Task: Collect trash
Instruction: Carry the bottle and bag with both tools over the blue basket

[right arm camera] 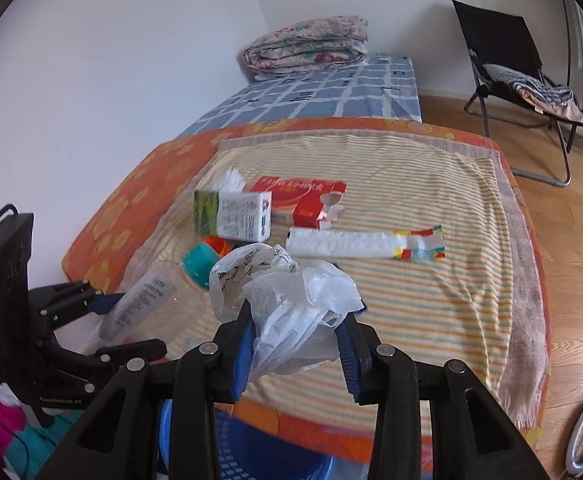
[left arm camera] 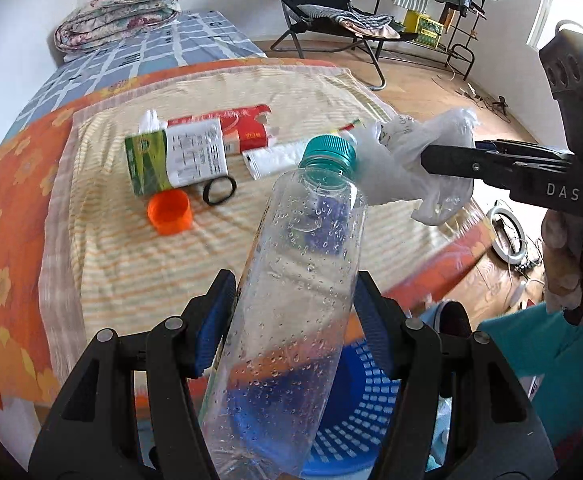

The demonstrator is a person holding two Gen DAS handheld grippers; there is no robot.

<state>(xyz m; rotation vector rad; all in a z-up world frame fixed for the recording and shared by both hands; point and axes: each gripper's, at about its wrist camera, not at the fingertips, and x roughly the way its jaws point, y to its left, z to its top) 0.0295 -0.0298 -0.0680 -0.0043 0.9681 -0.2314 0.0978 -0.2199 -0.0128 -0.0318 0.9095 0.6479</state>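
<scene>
My left gripper (left arm camera: pixel 295 292) is shut on a clear plastic bottle (left arm camera: pixel 291 264) with a teal cap, and the cap end tilts away over the bed. Below it stands a blue mesh basket (left arm camera: pixel 365 420). My right gripper (right arm camera: pixel 295 320) is shut on a crumpled clear plastic bag (right arm camera: pixel 287 296), with the basket (right arm camera: pixel 231 444) under it as well. In the left wrist view the right gripper (left arm camera: pixel 443 160) comes in from the right with the bag (left arm camera: pixel 407 152) beside the bottle's cap. The right wrist view shows the left gripper (right arm camera: pixel 103 320) and bottle (right arm camera: pixel 147 296) at lower left.
On the striped cloth (right arm camera: pixel 411 312) lie a green-and-white carton (left arm camera: pixel 175 160), a red box (left arm camera: pixel 247 128), a white bag roll (right arm camera: pixel 351 244), an orange cap (left arm camera: pixel 170 214) and a black ring (left arm camera: pixel 219 191). A folding chair (right arm camera: pixel 503 60) stands on the wooden floor beyond the bed.
</scene>
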